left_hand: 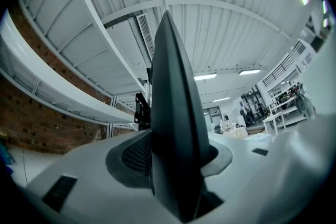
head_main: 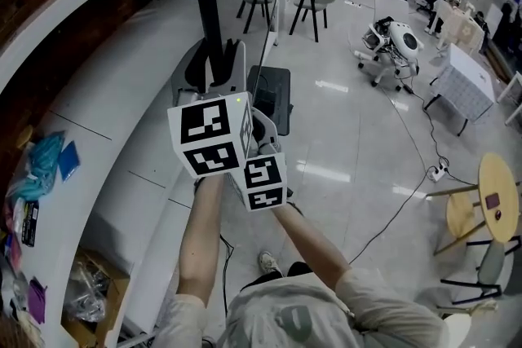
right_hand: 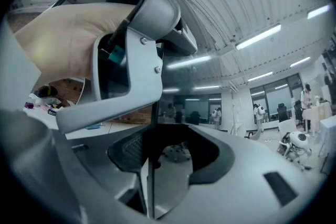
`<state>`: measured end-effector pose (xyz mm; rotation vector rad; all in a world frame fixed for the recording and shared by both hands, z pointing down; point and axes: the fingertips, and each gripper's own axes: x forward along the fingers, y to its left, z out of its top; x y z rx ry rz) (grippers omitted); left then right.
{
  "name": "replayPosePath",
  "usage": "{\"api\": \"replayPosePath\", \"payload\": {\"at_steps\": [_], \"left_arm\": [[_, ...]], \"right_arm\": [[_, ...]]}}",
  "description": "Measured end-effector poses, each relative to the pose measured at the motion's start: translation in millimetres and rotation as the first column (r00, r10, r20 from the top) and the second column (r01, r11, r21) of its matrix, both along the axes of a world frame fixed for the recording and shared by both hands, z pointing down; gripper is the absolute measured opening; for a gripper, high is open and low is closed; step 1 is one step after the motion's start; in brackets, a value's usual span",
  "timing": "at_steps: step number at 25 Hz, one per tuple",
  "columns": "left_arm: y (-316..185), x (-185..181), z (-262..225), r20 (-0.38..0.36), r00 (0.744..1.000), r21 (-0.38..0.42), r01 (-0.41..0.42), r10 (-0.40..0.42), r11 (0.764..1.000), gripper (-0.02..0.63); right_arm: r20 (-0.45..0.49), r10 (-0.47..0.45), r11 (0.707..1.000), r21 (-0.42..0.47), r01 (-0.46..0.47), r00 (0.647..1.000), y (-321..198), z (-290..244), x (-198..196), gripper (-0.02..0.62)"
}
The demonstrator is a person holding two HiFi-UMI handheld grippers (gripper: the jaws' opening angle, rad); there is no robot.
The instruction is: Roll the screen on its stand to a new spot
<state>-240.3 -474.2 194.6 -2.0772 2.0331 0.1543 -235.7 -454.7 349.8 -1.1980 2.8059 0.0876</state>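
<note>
The screen (head_main: 272, 20) stands edge-on ahead of me, mounted on a black column (head_main: 205, 4) over a dark base plate (head_main: 274, 98). Both grippers hold its near edge at about waist height. My left gripper (head_main: 243, 108), under the bigger marker cube, is shut on the dark screen edge (left_hand: 176, 113), which fills the gap between its jaws. My right gripper (head_main: 265, 141) sits just below it and is clamped on the same edge (right_hand: 152, 176), with the glossy screen face (right_hand: 184, 113) running off to the right. The left gripper (right_hand: 131, 44) and its hand show above in the right gripper view.
A white curved counter (head_main: 98, 102) runs along the left with a cardboard box (head_main: 90, 297) under it. Grey chairs (head_main: 320, 4), a white legged robot (head_main: 398, 41), a cloth-covered table (head_main: 469, 85), a round yellow table (head_main: 499, 196) and a floor cable with power strip (head_main: 439, 171) lie ahead and right.
</note>
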Motion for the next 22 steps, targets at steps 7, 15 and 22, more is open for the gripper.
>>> {"api": "replayPosePath", "payload": {"at_steps": [7, 15, 22], "left_arm": [[70.5, 26.5, 0.5, -0.014, 1.0, 0.01, 0.027, -0.027, 1.0, 0.21], [168.2, 43.0, -0.5, -0.02, 0.999, 0.036, 0.05, -0.049, 0.998, 0.209], [253.2, 34.5, -0.2, -0.026, 0.997, 0.043, 0.071, -0.07, 0.997, 0.209]], "right_arm": [[-0.002, -0.057, 0.998, 0.001, 0.057, 0.998, 71.6, 1.6, 25.5, 0.209], [0.023, -0.11, 0.994, 0.016, 0.109, 0.994, 169.9, -3.4, 40.1, 0.21], [0.001, -0.152, 0.988, 0.018, 0.152, 0.988, 253.9, 0.6, 33.9, 0.215]]}}
